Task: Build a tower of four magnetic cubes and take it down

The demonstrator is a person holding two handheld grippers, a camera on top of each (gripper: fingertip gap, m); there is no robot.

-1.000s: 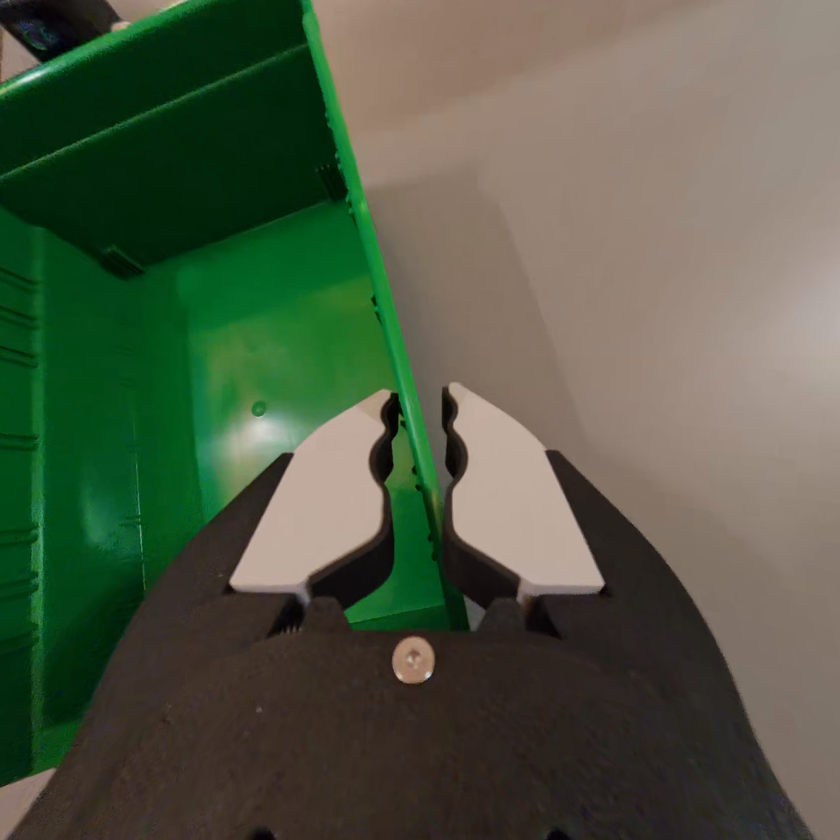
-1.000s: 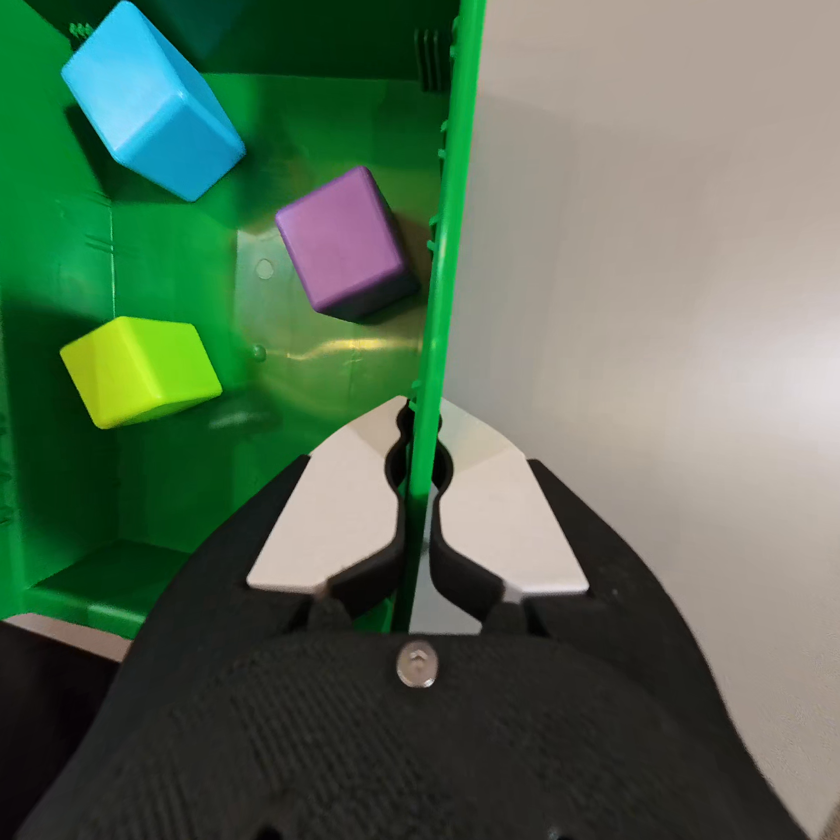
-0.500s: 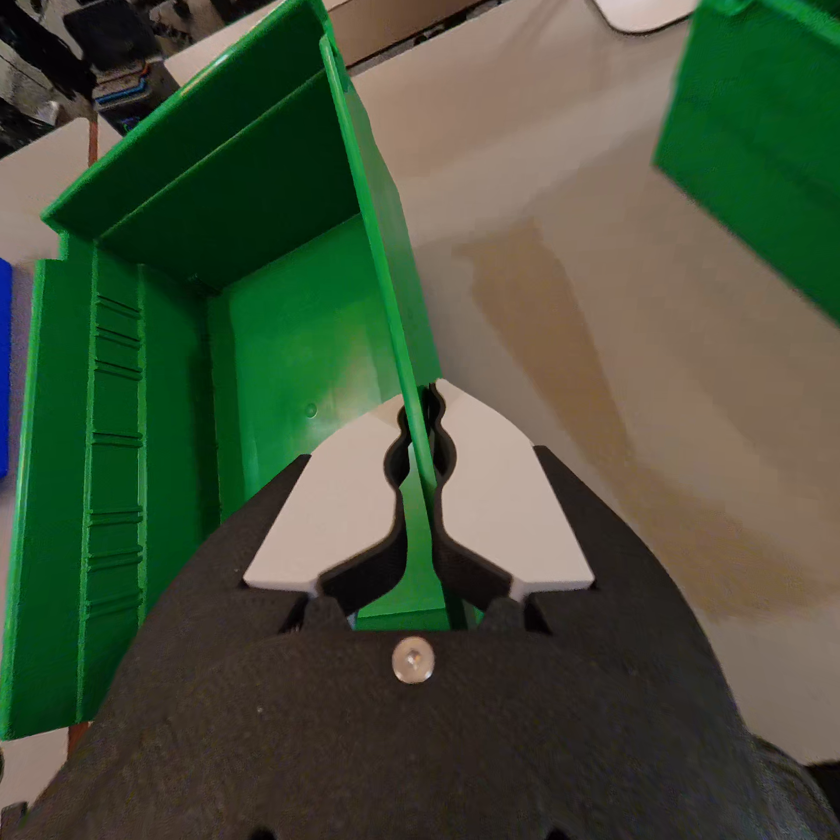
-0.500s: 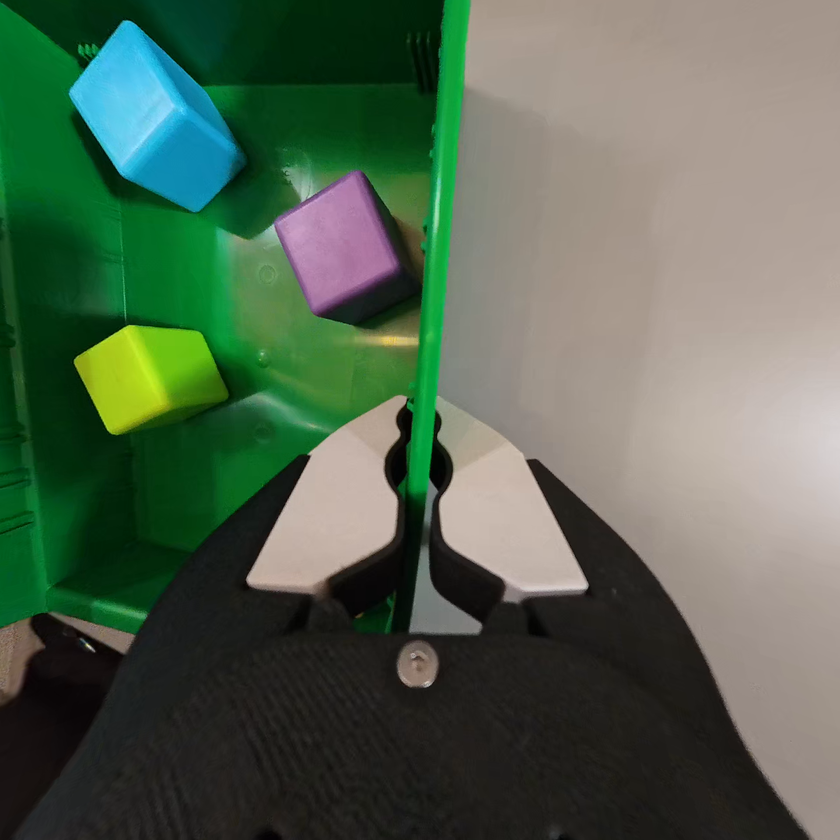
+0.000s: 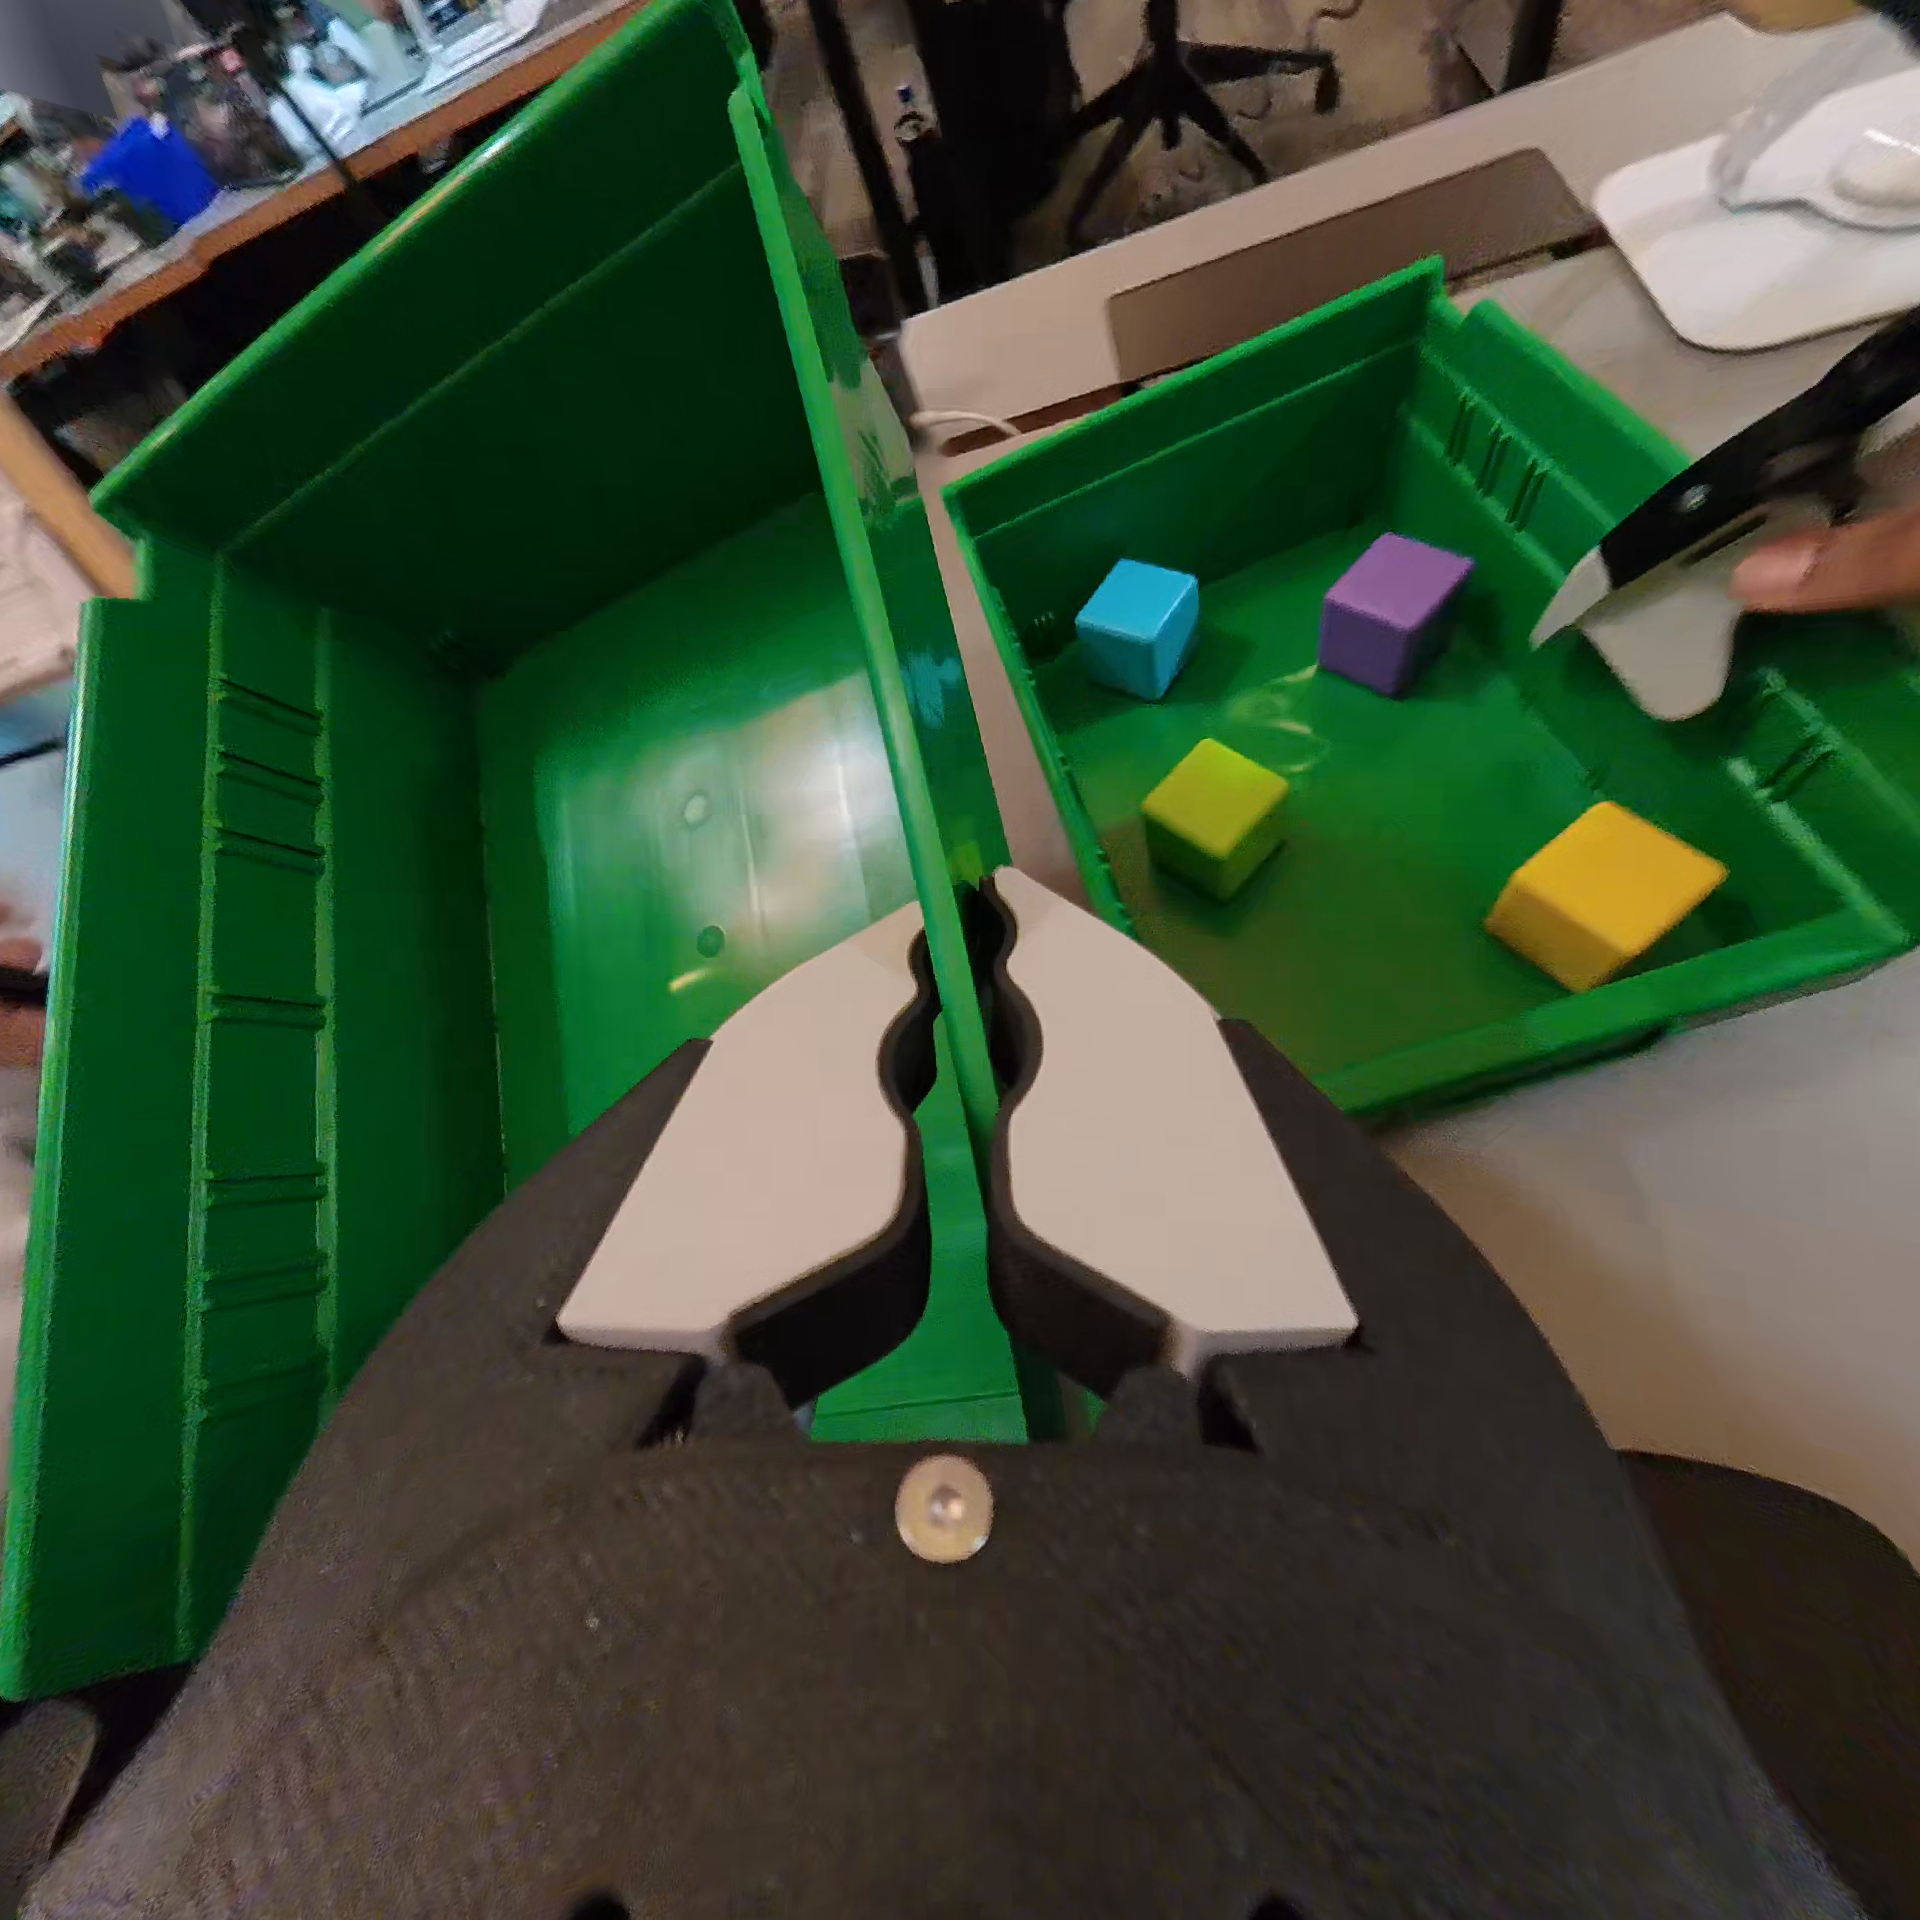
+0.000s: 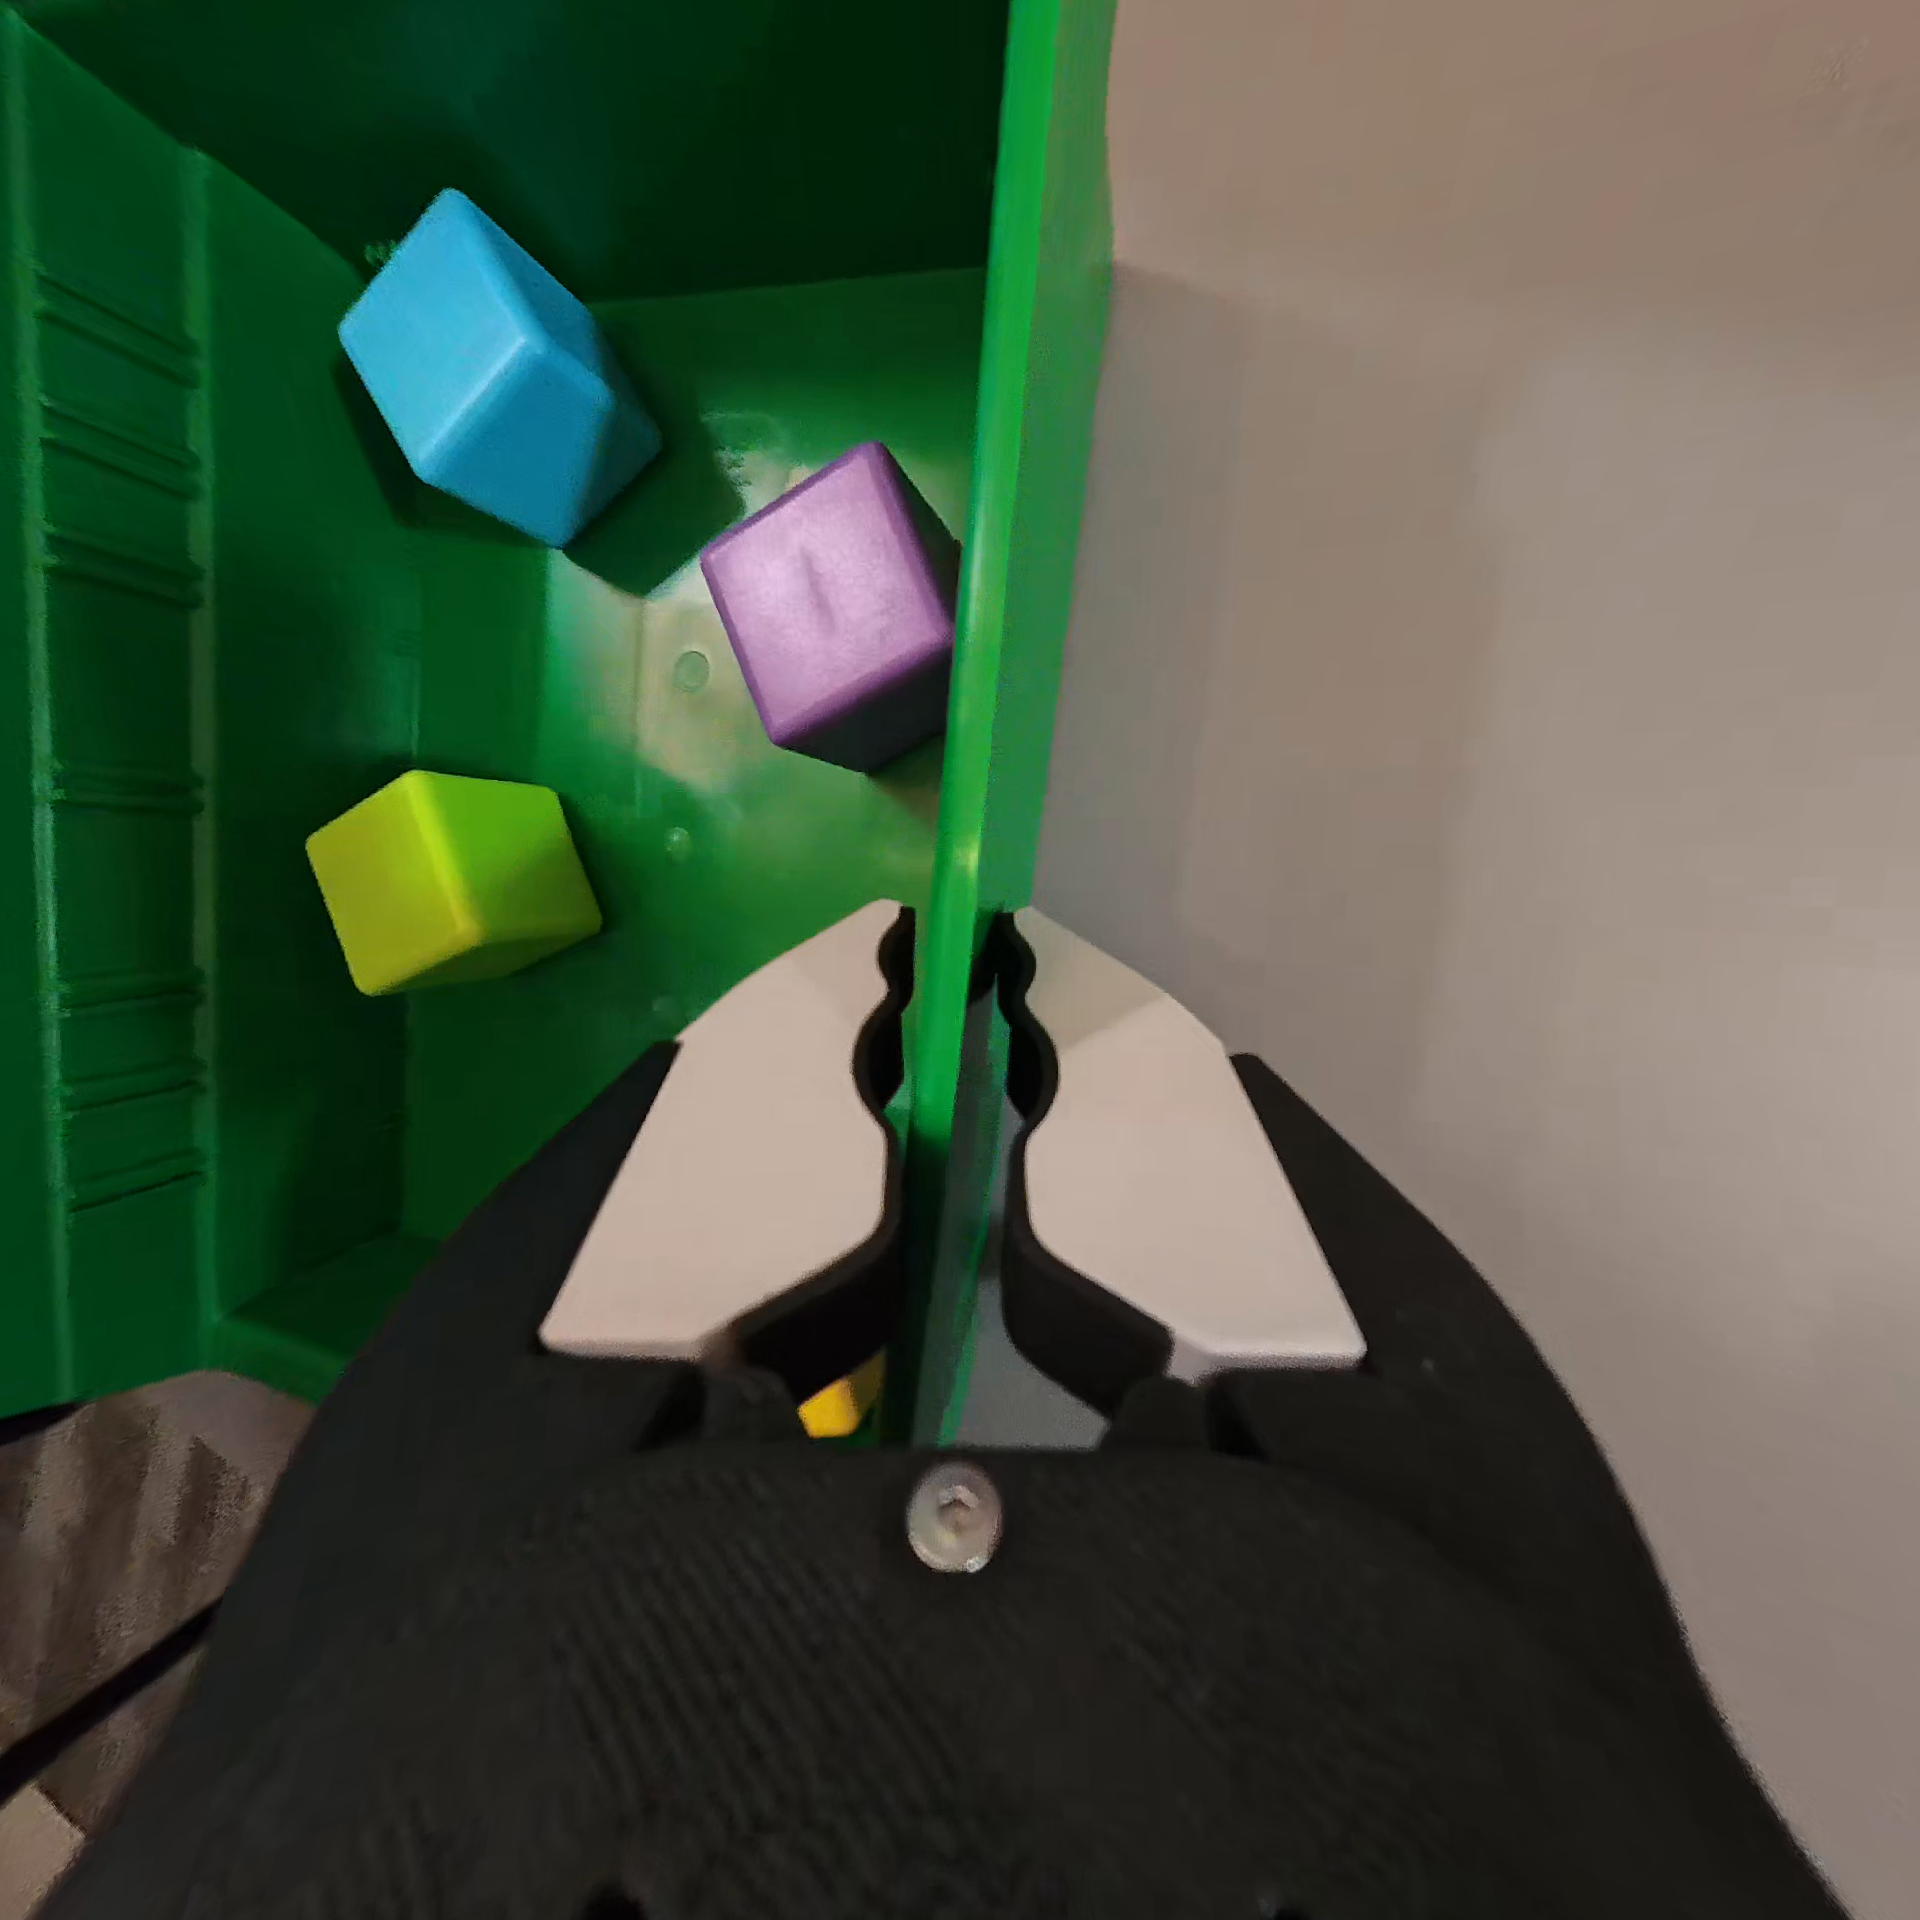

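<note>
My left gripper is shut on the right wall of an empty green bin, which is tilted in the left wrist view. To its right a second green bin holds a blue cube, a purple cube, a lime cube and a yellow cube. My right gripper is shut on that bin's side wall, and it also shows in the left wrist view. The blue cube, purple cube and lime cube lie left of the wall. A sliver of the yellow cube shows between the fingers.
Both bins are over a pale tabletop. A dark mat and a white device lie behind the second bin. A person's hand holds the right gripper. Chair legs and cluttered desks stand beyond the table's far edge.
My left gripper went from open around the empty bin's wall to shut on it, and its view has pulled back, bringing the second bin into sight. My right gripper keeps its grip.
</note>
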